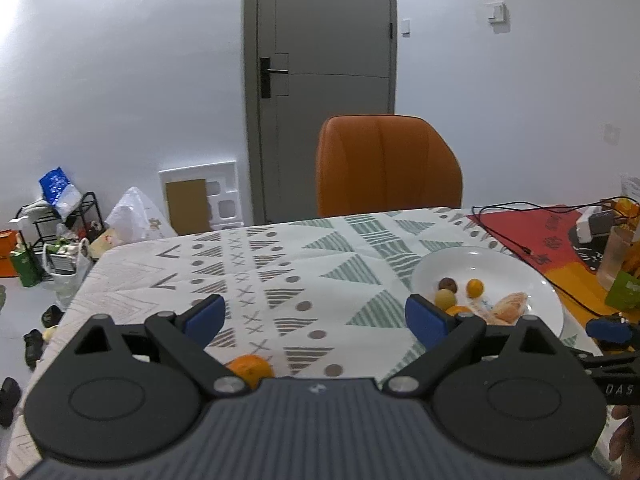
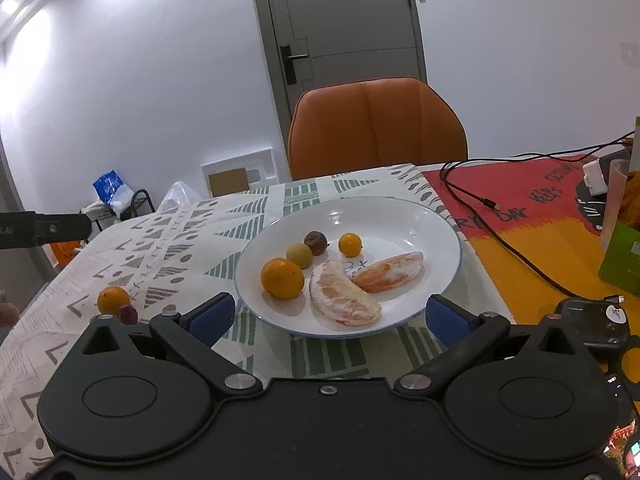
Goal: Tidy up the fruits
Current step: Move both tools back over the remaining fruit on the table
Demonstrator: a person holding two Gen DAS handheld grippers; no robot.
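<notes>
Both grippers gape wide, holding nothing: right gripper (image 2: pixel 327 316) just before the white fruit plate (image 2: pixel 420 216); left gripper (image 1: pixel 316 318) above a tangerine (image 1: pixel 251 369).

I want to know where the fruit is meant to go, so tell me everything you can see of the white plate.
The white plate is round, shallow and glossy, ceramic by its look, with a thin blue rim line. It sits flat on the patterned tablecloth, near the red and orange mat. It holds two peeled citrus segments, a large orange, a small orange fruit, a greenish one and a dark brown one. Neither claw touches it.
</notes>
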